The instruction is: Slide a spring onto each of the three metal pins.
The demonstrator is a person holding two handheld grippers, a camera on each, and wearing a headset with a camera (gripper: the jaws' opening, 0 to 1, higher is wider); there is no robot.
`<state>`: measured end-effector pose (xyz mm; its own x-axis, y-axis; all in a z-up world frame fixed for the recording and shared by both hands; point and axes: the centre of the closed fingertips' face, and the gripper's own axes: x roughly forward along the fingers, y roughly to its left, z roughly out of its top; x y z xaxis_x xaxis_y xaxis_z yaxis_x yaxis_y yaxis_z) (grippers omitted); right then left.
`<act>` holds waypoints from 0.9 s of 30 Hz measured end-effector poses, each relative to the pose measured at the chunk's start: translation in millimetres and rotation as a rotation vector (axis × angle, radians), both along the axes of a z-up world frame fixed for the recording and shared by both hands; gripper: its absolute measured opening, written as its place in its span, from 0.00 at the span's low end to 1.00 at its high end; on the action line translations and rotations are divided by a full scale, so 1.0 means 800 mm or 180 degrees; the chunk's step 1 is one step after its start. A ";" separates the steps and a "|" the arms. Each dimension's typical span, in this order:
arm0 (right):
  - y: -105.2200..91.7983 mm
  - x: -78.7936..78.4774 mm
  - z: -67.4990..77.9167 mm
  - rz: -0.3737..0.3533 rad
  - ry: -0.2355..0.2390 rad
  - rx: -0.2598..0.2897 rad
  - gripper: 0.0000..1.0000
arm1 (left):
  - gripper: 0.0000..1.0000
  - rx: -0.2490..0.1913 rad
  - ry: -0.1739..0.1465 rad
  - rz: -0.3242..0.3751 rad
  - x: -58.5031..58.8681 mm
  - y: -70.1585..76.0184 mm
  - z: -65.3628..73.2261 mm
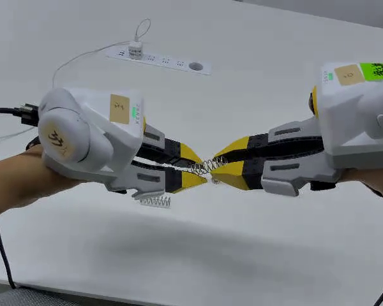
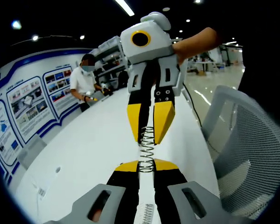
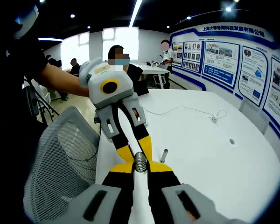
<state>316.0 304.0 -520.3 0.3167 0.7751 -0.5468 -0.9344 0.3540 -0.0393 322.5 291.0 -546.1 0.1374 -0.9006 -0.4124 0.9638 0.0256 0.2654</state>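
- Left gripper (image 1: 198, 170), nearest w/ its big white body, had the jaws closed on a thin metal pin (image 1: 161, 164). The pin lay along the jaws & pointed out past the yellow tips.
- Right gripper (image 1: 221, 169) met it tip to tip, jaws pressed together on the spring (image 1: 208, 166), which bridged the gap btw the two pairs of tips.
- In the left gripper view the spring (image 2: 146, 145) looked slightly wavy, not fully in line w/ the pin. So, as I judge: bring both axes to one line first, then push slowly. Do not squeeze harder, since such a soft coil probably deforms easily.
- Probably better to hold the spring near its far end & let the coils slip over the pin, w/ a re-grip if needed.
- Spare spring (image 1: 155, 201) lay on the table (image 1: 255, 255) just below the left gripper, apart from it.
- Far behind was a power strip (image 1: 161, 58) w/ a cable (image 1: 83, 56).
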 end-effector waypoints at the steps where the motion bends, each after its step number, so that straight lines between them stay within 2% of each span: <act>1: 0.002 0.001 0.001 -0.0008 0.0018 0.0034 0.11 | 0.10 0.0001 -0.0009 -0.0005 0.000 0.000 0.000; 4: 0.007 0.000 0.005 -0.0034 0.0119 0.0139 0.11 | 0.10 -0.0010 0.0011 -0.0011 -0.001 0.001 -0.001; 8: 0.010 0.001 0.003 -0.0024 0.0120 0.0122 0.11 | 0.10 0.0012 0.0017 0.0007 -0.001 0.002 -0.006; 16: 0.018 0.010 0.008 -0.0198 0.0222 0.0289 0.11 | 0.10 -0.0038 0.0113 0.0103 0.004 0.001 -0.007; 23: 0.019 0.014 0.011 -0.0287 0.0264 0.0337 0.10 | 0.10 -0.0030 0.0094 0.0105 0.005 -0.002 -0.007; 24: 0.019 0.014 0.012 -0.0301 0.0273 0.0348 0.10 | 0.10 -0.0051 0.0130 0.0115 0.005 -0.002 -0.006; 26: 0.019 0.015 0.015 -0.0321 0.0308 0.0384 0.10 | 0.11 -0.0156 0.0373 0.0150 0.002 -0.001 -0.005; 27: 0.019 0.015 0.015 -0.0329 0.0307 0.0383 0.10 | 0.11 -0.0164 0.0330 0.0163 0.006 0.001 -0.003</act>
